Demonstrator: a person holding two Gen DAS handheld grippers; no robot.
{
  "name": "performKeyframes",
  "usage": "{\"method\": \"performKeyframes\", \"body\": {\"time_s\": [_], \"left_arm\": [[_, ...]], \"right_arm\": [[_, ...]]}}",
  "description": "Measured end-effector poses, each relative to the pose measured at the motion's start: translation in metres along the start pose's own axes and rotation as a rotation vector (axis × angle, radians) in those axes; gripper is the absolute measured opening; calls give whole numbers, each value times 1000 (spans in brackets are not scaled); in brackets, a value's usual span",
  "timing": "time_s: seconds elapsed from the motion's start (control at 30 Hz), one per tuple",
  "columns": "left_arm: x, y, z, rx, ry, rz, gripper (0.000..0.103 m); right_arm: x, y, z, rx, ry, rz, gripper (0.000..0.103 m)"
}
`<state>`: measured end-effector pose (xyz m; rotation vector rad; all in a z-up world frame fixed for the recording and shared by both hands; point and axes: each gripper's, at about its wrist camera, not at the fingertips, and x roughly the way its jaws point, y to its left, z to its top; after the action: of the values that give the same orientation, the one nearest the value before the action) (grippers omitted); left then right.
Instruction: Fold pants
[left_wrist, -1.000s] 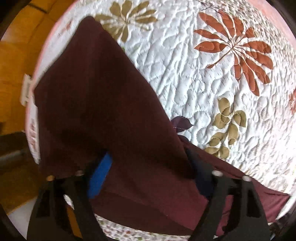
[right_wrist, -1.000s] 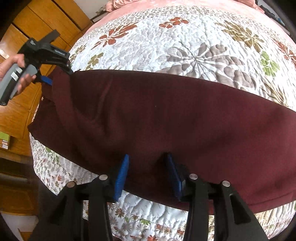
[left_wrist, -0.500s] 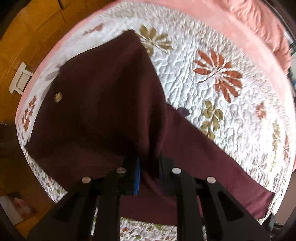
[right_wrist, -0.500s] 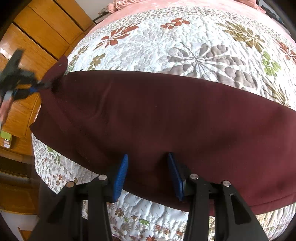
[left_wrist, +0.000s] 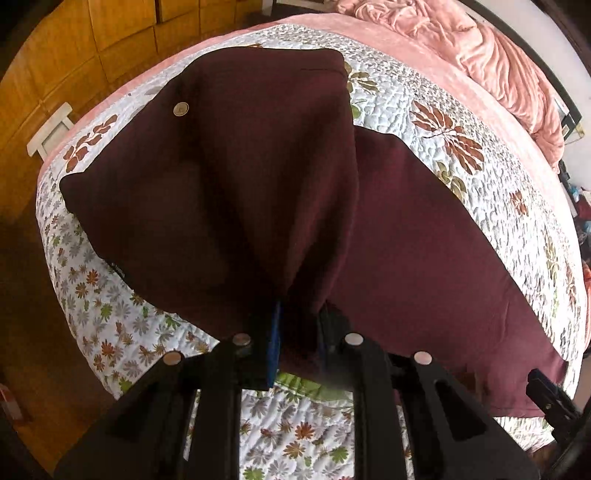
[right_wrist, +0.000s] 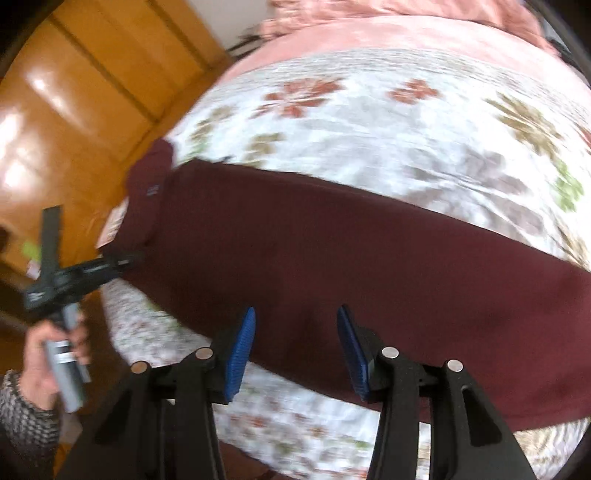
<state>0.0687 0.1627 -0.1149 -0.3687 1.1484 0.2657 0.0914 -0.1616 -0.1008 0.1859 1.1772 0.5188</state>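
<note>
Left wrist view: quilt (left_wrist: 424, 122) carries maroon pants (left_wrist: 424, 258). Left gripper (left_wrist: 297, 332) pinches a lifted fold. Right gripper (right_wrist: 295, 343), opening, straddles the near edge ungripped. Risk: fold slips or bunches.

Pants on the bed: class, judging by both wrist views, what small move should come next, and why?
Probably carry the left gripper, shut on the pants, across toward the right gripper, whose jaws are opening with cloth between them. The lifted end hangs unfolded over the quilt.
</note>
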Motion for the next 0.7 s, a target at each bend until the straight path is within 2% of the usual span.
{"method": "performKeyframes", "body": {"time_s": [0.1,0.2,0.3,0.37,0.43,0.47,0.57,0.63,0.67,0.7], "left_arm": [[3,5,-2,-8,8,-10,17],[9,7,-4,1,6,1,25],[11,5,-1,6,7,10,36],[4,7,2,3,21,21,57],[-12,11,10,-1,-3,25,66],[-17,11,15,1,-12,28,75],[-23,-2,36,49,-22,68,79],[-16,-22,51,120,12,184,80],[-14,-30,55,141,37,203,81],[-12,-37,59,147,70,181,81]], "right_arm": [[22,21,1,-39,46,9,47],[59,28,-8,-56,148,-64,48],[65,32,-10,-94,133,-98,48],[59,32,-7,-82,126,-79,48],[47,29,-6,-46,90,-39,48],[40,27,-5,-21,68,-14,48],[37,25,-3,0,56,-16,48],[42,25,-4,-11,72,-31,48],[50,24,-5,-17,103,-53,48],[54,22,-8,-19,117,-55,49]]}}
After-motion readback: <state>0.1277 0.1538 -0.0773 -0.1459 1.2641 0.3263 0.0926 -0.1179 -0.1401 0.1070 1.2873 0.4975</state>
